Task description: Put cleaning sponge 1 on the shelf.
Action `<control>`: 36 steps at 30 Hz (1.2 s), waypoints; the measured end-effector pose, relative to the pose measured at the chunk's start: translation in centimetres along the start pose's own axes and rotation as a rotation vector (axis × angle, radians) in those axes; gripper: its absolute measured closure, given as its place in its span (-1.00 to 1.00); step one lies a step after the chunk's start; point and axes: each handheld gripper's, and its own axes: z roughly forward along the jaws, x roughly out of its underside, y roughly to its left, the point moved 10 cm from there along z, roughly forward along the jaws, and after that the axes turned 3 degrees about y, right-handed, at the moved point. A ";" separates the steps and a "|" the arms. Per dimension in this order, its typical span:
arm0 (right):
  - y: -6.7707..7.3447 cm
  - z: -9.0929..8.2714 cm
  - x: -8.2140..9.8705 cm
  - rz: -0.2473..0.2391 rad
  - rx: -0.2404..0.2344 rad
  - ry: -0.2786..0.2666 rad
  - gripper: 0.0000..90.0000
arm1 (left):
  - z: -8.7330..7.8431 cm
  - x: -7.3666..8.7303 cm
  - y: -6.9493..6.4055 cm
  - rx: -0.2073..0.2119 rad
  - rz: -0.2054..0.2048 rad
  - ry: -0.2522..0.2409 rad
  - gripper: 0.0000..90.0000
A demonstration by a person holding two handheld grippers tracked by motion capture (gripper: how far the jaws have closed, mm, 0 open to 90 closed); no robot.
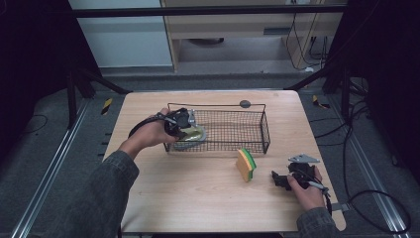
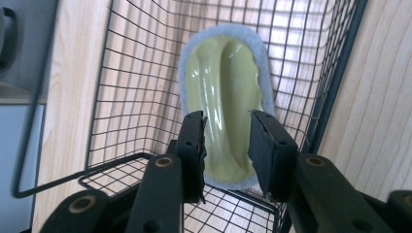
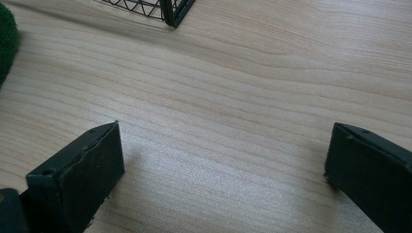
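1. My left gripper (image 2: pixel 226 145) sits over the near-left end of the wire basket (image 1: pixel 257 106), jaws pinching the yellow-green scrubber pad (image 2: pixel 223 92) with its grey felt edge. The pad hangs straight ahead of the jaws, inside the basket, just above the mesh floor.
2. The grip looks marginal: the pads bite only the pad's near end. I judge this the placing step, so I lower until the far edge rests on the mesh, then spread.
3. Keep the jaw tips clear of the basket wall on my right; snag risk on withdrawal.
4. My right gripper (image 3: pixel 223 165) is spread wide, holding nothing, over bare table (image 3: pixel 243 73). The sponge (image 1: pixel 245 164) stands ahead of it, to its left.
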 end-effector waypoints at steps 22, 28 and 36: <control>0.0 0.0 0.0 0.004 -0.002 0.000 -0.98 | -2.1 -0.7 0.9 -0.110 -0.097 -0.063 0.17; 0.1 0.0 0.0 0.007 -0.002 0.001 -0.98 | -3.3 -1.1 0.7 -0.140 -0.221 -0.128 -0.46; 0.1 0.0 0.0 0.010 0.001 0.001 -0.99 | -5.1 -0.3 -0.8 -0.136 -0.417 -0.240 -0.82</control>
